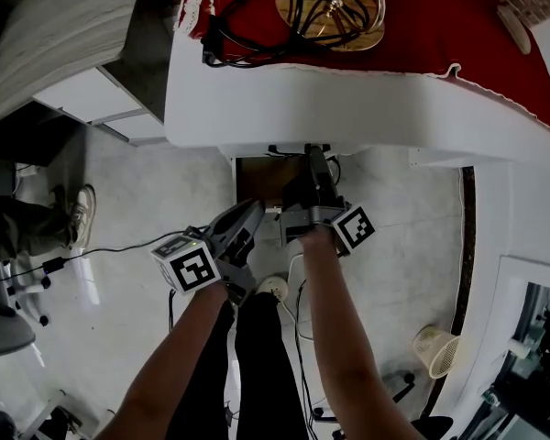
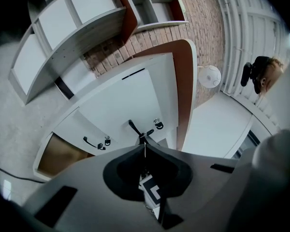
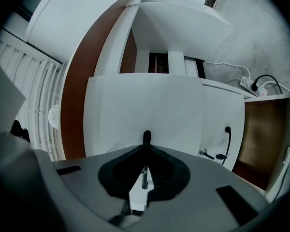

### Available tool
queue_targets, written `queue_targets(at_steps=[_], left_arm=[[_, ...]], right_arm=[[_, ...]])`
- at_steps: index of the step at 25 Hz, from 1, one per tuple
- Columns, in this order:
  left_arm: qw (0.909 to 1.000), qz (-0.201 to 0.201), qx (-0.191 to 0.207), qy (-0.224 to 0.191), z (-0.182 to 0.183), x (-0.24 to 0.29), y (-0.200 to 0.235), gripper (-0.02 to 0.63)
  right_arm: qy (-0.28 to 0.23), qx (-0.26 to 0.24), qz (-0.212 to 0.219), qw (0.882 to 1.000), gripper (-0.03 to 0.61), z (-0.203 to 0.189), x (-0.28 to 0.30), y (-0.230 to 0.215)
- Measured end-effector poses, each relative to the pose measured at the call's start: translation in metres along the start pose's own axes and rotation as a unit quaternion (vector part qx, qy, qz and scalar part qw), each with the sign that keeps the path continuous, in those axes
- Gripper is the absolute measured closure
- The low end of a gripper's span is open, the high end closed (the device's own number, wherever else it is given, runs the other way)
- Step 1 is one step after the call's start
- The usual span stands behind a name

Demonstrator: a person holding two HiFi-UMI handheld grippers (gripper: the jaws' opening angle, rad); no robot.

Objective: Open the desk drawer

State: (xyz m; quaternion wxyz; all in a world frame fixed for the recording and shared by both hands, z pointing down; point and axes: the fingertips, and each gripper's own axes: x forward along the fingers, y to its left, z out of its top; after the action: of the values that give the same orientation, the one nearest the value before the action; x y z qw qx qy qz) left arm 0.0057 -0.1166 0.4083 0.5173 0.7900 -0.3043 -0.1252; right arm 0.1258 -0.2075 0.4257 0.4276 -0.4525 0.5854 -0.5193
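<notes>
The white drawer front (image 3: 150, 105) sits under the white desk (image 1: 348, 108). Its black handle (image 3: 146, 137) runs between the jaws of my right gripper (image 3: 146, 146), which is shut on it; only the handle's end pokes out above the jaws. In the head view the right gripper (image 1: 313, 165) reaches level under the desk edge. My left gripper (image 1: 249, 214) hangs back to the left, shut with nothing in it. From the left gripper (image 2: 144, 146) view the drawer handle (image 2: 134, 128) and a key lock (image 2: 158, 124) show just ahead.
A second black handle (image 3: 227, 141) with a key (image 3: 205, 153) sits on the neighbouring panel, beside an open brown compartment (image 3: 261, 129). A red cloth (image 1: 440, 35), gold lamp base (image 1: 330, 12) and black cables lie on the desk. A waste basket (image 1: 437, 348) stands at the right.
</notes>
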Motion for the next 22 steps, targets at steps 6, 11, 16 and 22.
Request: queue_targets(at_steps=[6,11,16,22], left_arm=[[0.9999,0.004,-0.005,0.008,-0.008,-0.007,-0.005,0.603],[0.9998,-0.002,-0.006,0.021,-0.018,-0.008,-0.012,0.603],[0.9995,-0.001,-0.011,0.029,-0.03,-0.008,-0.016,0.603],[0.9989,-0.008,-0.018,0.041,-0.044,-0.007,-0.02,0.603]], right_arm=[[0.0,0.002,-0.009,1.0,0.548,-0.006,-0.029,0.0],[0.006,0.001,-0.011,1.0,0.548,-0.01,-0.048,0.0],[0.009,0.003,-0.016,1.0,0.548,-0.011,-0.063,0.002],[0.012,-0.007,-0.018,1.0,0.547,-0.014,-0.079,0.003]])
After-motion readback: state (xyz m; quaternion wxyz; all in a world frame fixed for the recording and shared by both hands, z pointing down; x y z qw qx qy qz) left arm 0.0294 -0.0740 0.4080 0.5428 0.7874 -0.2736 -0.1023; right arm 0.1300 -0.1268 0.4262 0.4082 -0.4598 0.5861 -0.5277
